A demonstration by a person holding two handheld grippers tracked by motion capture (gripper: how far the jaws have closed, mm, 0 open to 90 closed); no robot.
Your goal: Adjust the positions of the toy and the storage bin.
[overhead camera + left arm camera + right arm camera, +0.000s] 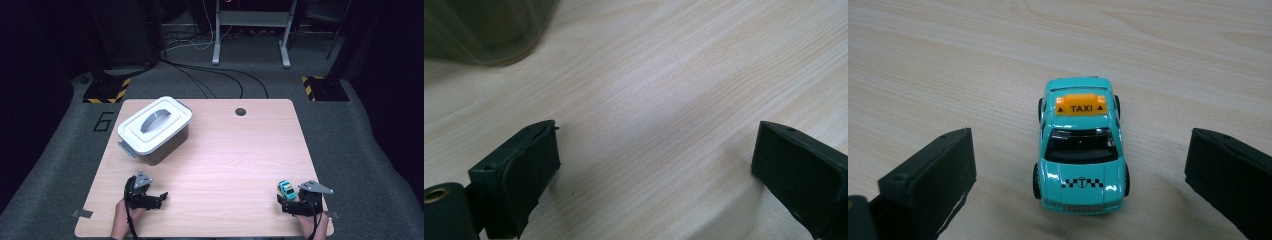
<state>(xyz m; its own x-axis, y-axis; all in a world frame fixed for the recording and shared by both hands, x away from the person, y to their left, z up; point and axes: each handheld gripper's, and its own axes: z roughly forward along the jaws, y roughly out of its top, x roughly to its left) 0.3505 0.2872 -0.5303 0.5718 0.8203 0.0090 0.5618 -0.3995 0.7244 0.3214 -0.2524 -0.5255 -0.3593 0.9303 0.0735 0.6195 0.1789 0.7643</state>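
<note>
So here's the setup: a pale wooden bench (pixel 235 165) with a little teal toy taxi (pixel 287 190) sitting near the lower right of the high view, close to the bench's near edge. The right hand-held gripper (pixel 283 202) is parked just below it in the frame, held in a hand (pixel 314 226) coming in from the bottom edge.

In the right gripper view the taxi (pixel 1081 150) sits dead centre, nose toward the camera, all four wheels flat on the wood, orange TAXI sign on the roof and a checker strip on the hood. The right hand-held gripper (pixel 1080 175) has its jaws spread wide, one on each side of the car with bare wood showing on both sides, so nothing is touching it.

Over at the lower left of the high view, the left hand-held gripper (pixel 162 197) rests on the bench, pointing toward the right of the frame. In its own view the left hand-held gripper (pixel 656 165) is spread wide too, with nothing but wood grain between the jaws.

Up in the upper left part of the bench there's a storage box (pixel 156 131) with a white lid and a grey handle, lid on, well apart from the taxi. A blurry corner of that box (pixel 484 30) shows at the upper left of the left gripper view.
</note>
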